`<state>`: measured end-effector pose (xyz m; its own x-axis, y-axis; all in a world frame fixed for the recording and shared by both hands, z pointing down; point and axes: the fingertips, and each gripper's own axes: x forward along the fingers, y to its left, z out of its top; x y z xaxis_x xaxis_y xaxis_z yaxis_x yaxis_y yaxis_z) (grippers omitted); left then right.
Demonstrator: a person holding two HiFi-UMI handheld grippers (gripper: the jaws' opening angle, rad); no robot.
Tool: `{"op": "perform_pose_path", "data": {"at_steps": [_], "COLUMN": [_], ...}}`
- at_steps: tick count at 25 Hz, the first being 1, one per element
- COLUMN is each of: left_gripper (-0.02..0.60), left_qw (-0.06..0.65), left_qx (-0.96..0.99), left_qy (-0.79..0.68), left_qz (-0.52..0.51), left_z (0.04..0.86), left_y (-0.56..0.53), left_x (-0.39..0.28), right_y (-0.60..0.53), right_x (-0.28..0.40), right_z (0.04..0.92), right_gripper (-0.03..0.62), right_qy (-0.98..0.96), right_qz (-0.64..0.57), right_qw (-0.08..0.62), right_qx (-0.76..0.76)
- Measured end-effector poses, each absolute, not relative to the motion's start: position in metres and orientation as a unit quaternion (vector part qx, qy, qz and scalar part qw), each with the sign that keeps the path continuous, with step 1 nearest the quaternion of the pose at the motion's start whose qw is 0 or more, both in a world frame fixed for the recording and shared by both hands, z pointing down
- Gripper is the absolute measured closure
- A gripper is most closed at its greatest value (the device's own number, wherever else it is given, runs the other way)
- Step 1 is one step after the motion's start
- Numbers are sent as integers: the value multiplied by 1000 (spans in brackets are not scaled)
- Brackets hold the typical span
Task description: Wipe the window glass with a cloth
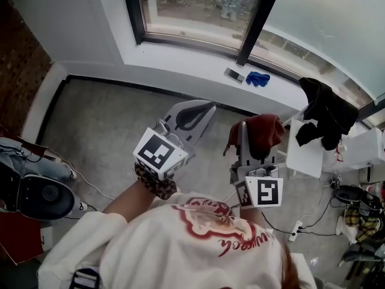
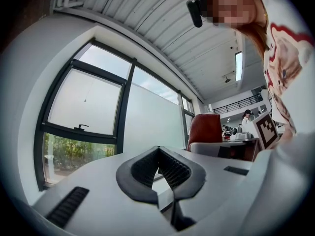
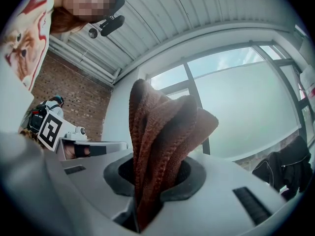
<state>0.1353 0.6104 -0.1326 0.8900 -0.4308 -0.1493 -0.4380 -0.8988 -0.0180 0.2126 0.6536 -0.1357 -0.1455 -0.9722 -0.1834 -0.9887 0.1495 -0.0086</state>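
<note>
The window glass [image 1: 198,8] runs along the top of the head view in a black frame, above a white sill [image 1: 180,56]. A red-brown cloth [image 1: 263,131] sticks up in folds [image 3: 162,127] from my right gripper [image 3: 157,181], which is shut on it. In the head view that right gripper [image 1: 255,148] is held low over the floor, short of the wall. My left gripper [image 1: 206,107] hangs beside it to the left. Its jaws meet at the tips [image 2: 158,150] with nothing between them. Both gripper views look up at the panes [image 2: 83,100] [image 3: 251,112].
A phone-like object [image 1: 233,74] and a blue rag [image 1: 257,78] lie on the sill. A black garment [image 1: 328,110] is draped over a white stand [image 1: 307,155] at the right. Cables and a power strip [image 1: 296,229] cross the floor. Dark equipment [image 1: 36,194] sits at the left.
</note>
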Motion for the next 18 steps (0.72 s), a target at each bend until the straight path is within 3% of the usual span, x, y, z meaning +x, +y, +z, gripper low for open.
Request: {"op": "perform_pose_path", "data": {"at_steps": [11, 18], "left_gripper": [563, 563], "left_qw": [28, 26], "left_qx": [-968, -963], "left_qy": [236, 245], "left_qz": [85, 106], "left_z": [-130, -123], "left_y": [612, 549], "left_x": [152, 159], "right_y": [643, 579], "right_x": [239, 244], "right_z": [-123, -107], "right_gripper": [499, 498], "right_qy": [756, 758], "right_qz": [36, 47], "right_qw": [75, 59], "right_qx": [-649, -647]}}
